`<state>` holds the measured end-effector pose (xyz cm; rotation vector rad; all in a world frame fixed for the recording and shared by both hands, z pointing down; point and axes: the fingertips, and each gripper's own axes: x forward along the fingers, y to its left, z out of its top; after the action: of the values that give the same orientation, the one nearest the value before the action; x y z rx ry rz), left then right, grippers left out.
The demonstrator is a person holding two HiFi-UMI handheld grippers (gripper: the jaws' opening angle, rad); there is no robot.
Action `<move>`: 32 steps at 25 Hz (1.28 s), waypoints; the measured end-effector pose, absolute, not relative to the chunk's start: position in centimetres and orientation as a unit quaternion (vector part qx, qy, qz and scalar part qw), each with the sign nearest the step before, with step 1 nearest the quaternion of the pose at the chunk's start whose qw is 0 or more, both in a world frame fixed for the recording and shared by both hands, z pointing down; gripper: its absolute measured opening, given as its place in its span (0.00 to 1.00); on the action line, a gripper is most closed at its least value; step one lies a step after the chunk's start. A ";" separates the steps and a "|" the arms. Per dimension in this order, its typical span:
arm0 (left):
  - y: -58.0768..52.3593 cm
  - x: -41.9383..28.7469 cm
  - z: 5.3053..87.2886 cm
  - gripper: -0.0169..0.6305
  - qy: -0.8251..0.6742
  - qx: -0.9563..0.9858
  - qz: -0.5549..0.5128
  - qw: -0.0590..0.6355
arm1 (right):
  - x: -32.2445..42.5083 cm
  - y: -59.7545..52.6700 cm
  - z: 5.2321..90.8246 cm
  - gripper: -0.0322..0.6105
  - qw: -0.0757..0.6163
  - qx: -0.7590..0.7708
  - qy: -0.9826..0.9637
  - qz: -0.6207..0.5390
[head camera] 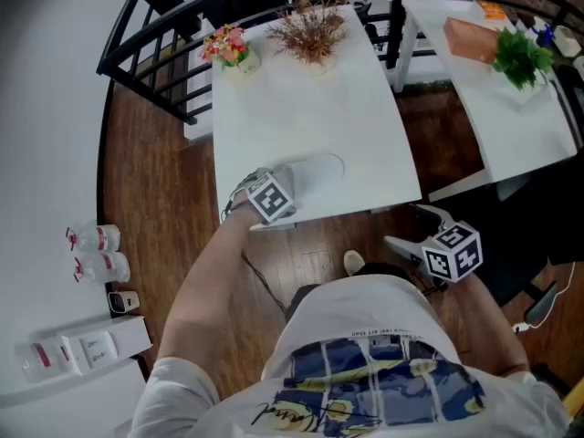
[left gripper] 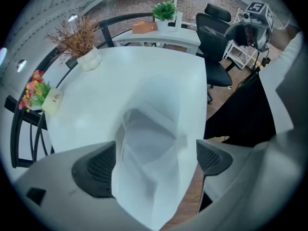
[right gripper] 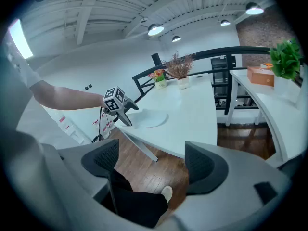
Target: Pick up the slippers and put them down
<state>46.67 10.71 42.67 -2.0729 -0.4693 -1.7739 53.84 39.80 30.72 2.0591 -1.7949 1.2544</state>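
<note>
Soft white slipper (left gripper: 144, 177) lies between the released jaws of my left gripper (left gripper: 153, 161) at the white tabletop (left gripper: 144, 76) edge; clumsy closing could shove it off.

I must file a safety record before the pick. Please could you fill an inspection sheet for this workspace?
Surface: white table, mostly bare, on a wooden floor.
Job's things: one white slipper lies at the table's near edge; no second slipper seen.
Clutter: flower pot and dried plant at the far edge.
Grippers: left gripper points down, slipper between its open jaws, not gripped; right gripper off the table, jaws open, empty.
Cables: thin dark cable hangs under the left gripper.
Surroundings: black railing, second table with green plant, bottles on the floor.
</note>
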 end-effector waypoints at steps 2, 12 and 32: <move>10.5 47.2 43.9 0.83 -0.182 -0.728 -0.635 0.182 | 54.3 39.9 31.0 0.74 0.068 0.682 -0.596 0.417; 11.7 48.6 46.3 0.78 -0.213 -0.733 -0.638 0.102 | 56.5 41.6 31.3 0.74 0.062 0.689 -0.588 0.420; 8.1 45.4 39.4 0.68 -0.095 -0.788 -0.604 0.071 | 55.9 38.0 30.5 0.72 0.068 0.652 -0.639 0.404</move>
<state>45.43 8.12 39.40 -2.3707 -0.2871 -1.8160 55.88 38.04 30.55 1.9622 -1.9230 1.2161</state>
